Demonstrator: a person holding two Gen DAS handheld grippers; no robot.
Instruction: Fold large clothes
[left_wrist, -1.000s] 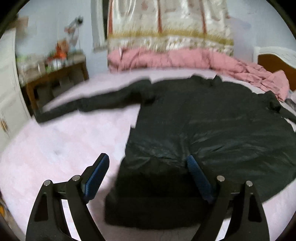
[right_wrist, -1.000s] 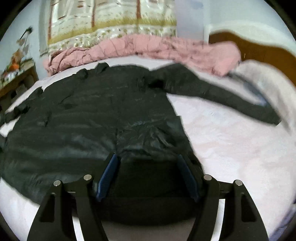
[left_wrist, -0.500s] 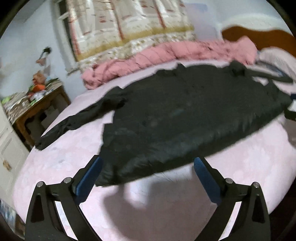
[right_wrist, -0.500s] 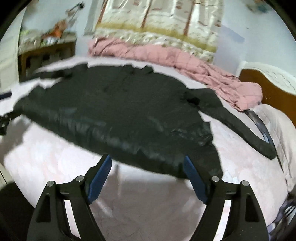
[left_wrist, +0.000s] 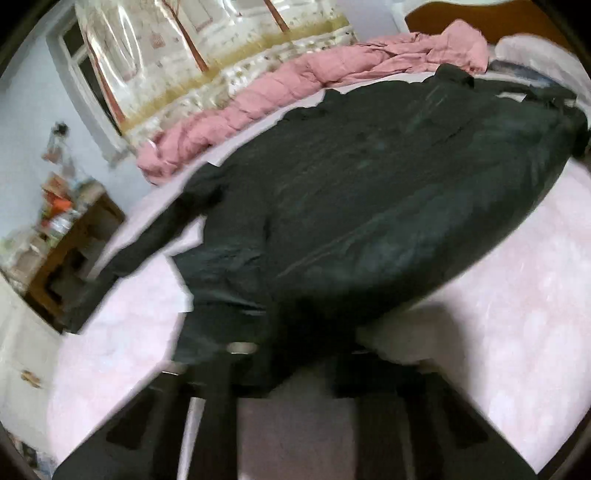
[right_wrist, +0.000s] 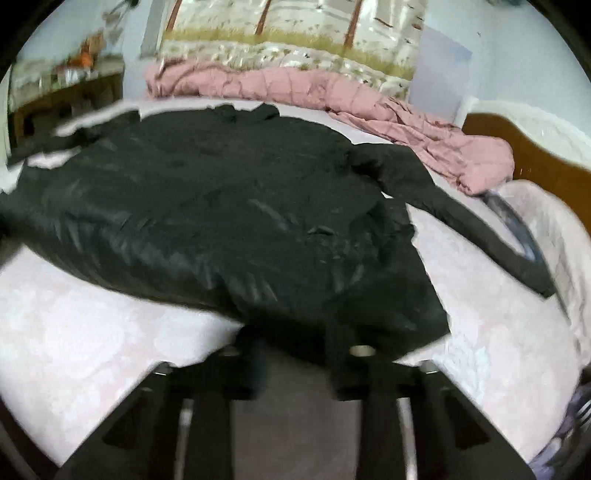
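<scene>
Black shiny padded coat (left_wrist: 369, 206) lies spread flat on my pale pink bed sheet (left_wrist: 517, 295), front or back I cannot tell. Long axis runs from the hem near me to the collar at the far side, collar pointing toward the pink quilted blanket (left_wrist: 295, 85) bunched along the far edge of the bed. One sleeve (left_wrist: 147, 243) stretches out to the left toward the brown wooden side surface (left_wrist: 70, 251), the other sleeve (right_wrist: 480, 229) angles off right toward the brown headboard (right_wrist: 535, 162).

My left tongs (left_wrist: 295, 354) sit at the hem's left corner, dark cloth lying between and over the tips; frame is motion-blurred, so I cannot tell whether they are clamped on it. My right tongs (right_wrist: 299, 354) sit at the hem's right corner, cloth draped over the tips the same way; blurred too, grip cannot be told.

Hem edge reads slightly raised off the sheet in both wrist views, with a shadow under it. Floral patterned curtain (right_wrist: 295, 37) hangs behind the blanket.
</scene>
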